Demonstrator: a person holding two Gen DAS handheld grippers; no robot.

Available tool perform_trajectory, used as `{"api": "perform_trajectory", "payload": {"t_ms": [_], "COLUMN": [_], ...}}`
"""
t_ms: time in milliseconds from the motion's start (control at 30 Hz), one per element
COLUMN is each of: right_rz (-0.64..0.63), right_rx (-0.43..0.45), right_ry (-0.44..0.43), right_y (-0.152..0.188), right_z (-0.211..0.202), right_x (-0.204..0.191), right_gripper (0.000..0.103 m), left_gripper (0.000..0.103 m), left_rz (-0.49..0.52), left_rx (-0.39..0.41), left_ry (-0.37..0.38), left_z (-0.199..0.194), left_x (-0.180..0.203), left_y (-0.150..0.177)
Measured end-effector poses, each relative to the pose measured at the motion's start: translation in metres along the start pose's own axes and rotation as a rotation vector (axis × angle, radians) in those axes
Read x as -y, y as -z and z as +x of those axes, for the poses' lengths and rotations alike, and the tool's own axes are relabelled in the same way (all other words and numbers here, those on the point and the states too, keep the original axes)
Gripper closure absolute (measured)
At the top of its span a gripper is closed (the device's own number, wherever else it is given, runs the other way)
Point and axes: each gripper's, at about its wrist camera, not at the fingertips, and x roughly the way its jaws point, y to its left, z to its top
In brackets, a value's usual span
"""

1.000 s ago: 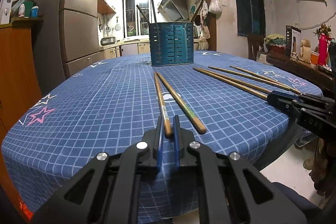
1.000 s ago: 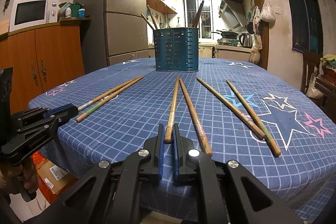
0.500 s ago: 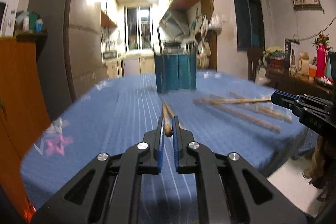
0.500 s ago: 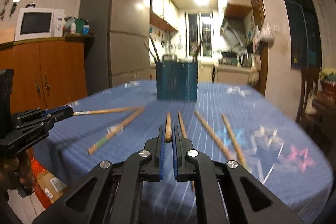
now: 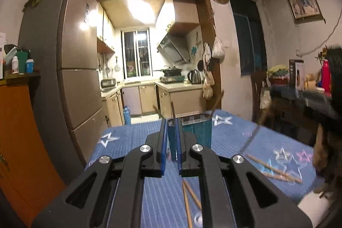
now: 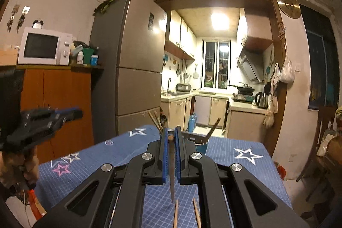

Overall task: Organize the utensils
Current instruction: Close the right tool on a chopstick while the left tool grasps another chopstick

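Observation:
My right gripper [image 6: 170,136] is shut on a wooden chopstick [image 6: 171,176]. The stick hangs tip-down between the fingers, above the blue table [image 6: 235,155], with its thick end at the fingertips. My left gripper [image 5: 171,127] is raised above the table, fingers close together; I cannot tell whether a chopstick is between them. The teal utensil holder [image 5: 198,129] stands just beyond the left fingertips with several sticks in it. It also shows in the right wrist view [image 6: 201,143]. Loose chopsticks [image 5: 271,168] lie on the cloth.
Two chopsticks [image 5: 190,196] lie below the left gripper and two [image 6: 186,215] below the right one. The other gripper [image 6: 42,121] shows blurred at left. A fridge [image 6: 136,69] and an orange cabinet [image 6: 57,104] stand left of the table.
Both grippers have risen from table level and tilted, moving towards the holder. The right one has lifted its chopstick off the cloth so it hangs tip-down.

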Motion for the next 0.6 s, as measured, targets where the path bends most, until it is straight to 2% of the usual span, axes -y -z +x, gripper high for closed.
{"api": "perform_trajectory", "payload": {"t_ms": [67, 167, 267, 333, 433, 600], "right_rz": [-0.001, 0.008, 0.030, 0.036, 0.040, 0.066], "right_rx": [0.012, 0.032, 0.032, 0.000, -0.063, -0.159], "right_ry": [-0.005, -0.013, -0.009, 0.005, 0.020, 0.035], "right_y": [0.005, 0.026, 0.051, 0.075, 0.109, 0.149], "right_z": [-0.008, -0.031, -0.055, -0.070, -0.086, -0.086], "right_x": [-0.002, -0.008, -0.012, -0.019, -0.027, -0.035], "right_gripper": [0.095, 0.095, 0.095, 0.095, 0.095, 0.095], "left_gripper": [0.096, 0.096, 0.096, 0.096, 0.096, 0.093], "left_rz": [-0.007, -0.037, -0.022, -0.021, -0.007, 0.016], "left_rx": [-0.036, -0.137, -0.194, -0.223, -0.237, -0.246], "left_ry": [0.012, 0.017, -0.010, -0.018, -0.027, -0.032], "left_z": [-0.012, -0.023, -0.035, -0.037, -0.036, -0.032], "left_x": [0.003, 0.009, 0.023, 0.027, 0.033, 0.037], "left_y": [0.032, 0.092, 0.143, 0.164, 0.180, 0.195]}}
